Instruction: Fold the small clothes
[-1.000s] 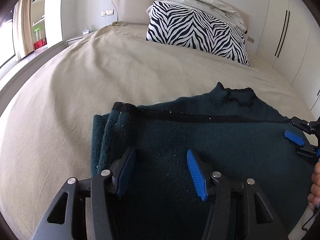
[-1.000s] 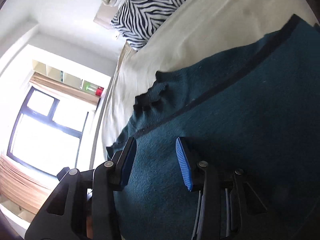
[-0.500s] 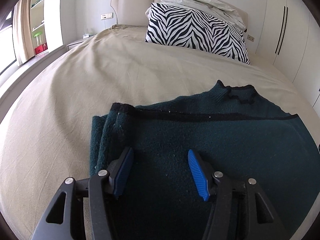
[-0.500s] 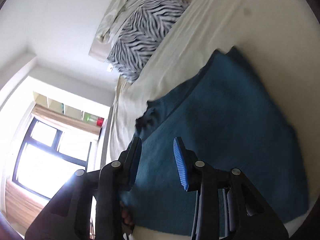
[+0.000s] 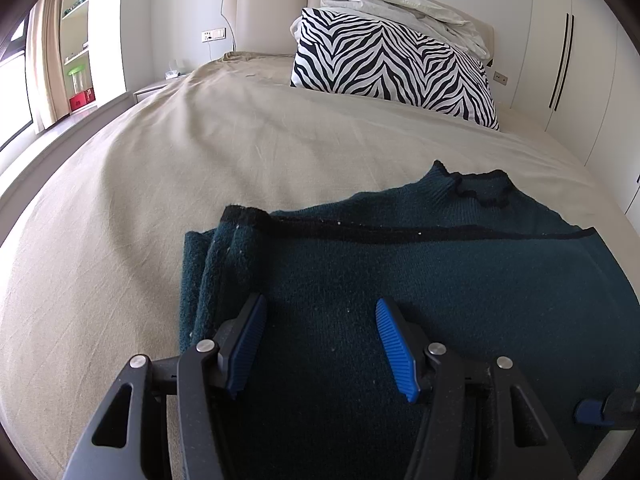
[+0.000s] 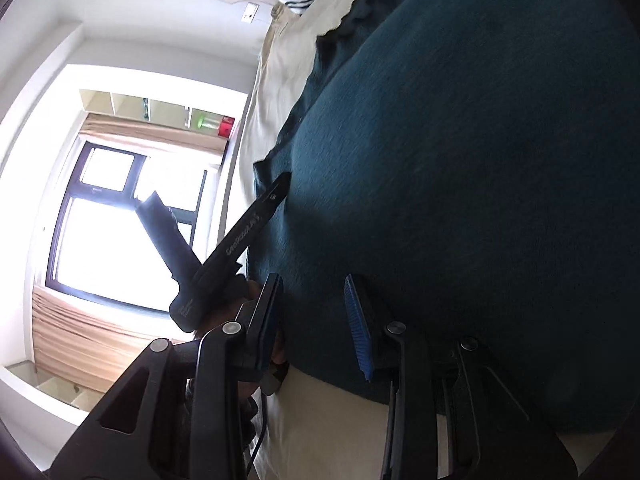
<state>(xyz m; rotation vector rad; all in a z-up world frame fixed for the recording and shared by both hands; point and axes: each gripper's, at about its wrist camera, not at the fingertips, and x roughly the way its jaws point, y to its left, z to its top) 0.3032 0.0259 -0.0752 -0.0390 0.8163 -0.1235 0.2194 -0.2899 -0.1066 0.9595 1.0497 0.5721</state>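
Dark teal knit fills the lower half of the left wrist view: a sweater [image 5: 420,276] lies flat on the beige bed sheet [image 5: 168,168], with its black-trimmed collar at about 1 o'clock and a folded layer with a black edge running across the middle. The left edge of the sweater shows several stacked layers, but how many is hard to tell. The left gripper [image 5: 320,344] hovers over the near part of the sweater with its blue pads well apart and nothing pinched between them; whether the tips touch the knit I cannot tell. At 5 o'clock in this view a small blue and black piece of the right gripper [image 5: 600,410] enters, cut off by the frame edge. A zebra pillow [image 5: 392,64] leans at 12 o'clock under a crumpled white duvet [image 5: 404,4]. In the right wrist view the scene is rolled on its side, and the sweater is a big blurred mass at 2 o'clock. The right gripper shows a moderate gap and its jaws are closing; the near hem of the sweater lies beyond the pads, and I cannot see it pressed between them. The left gripper's black body crosses at 9 o'clock against a very bright window [image 6: 104,232], and the hand behind it is mostly hidden
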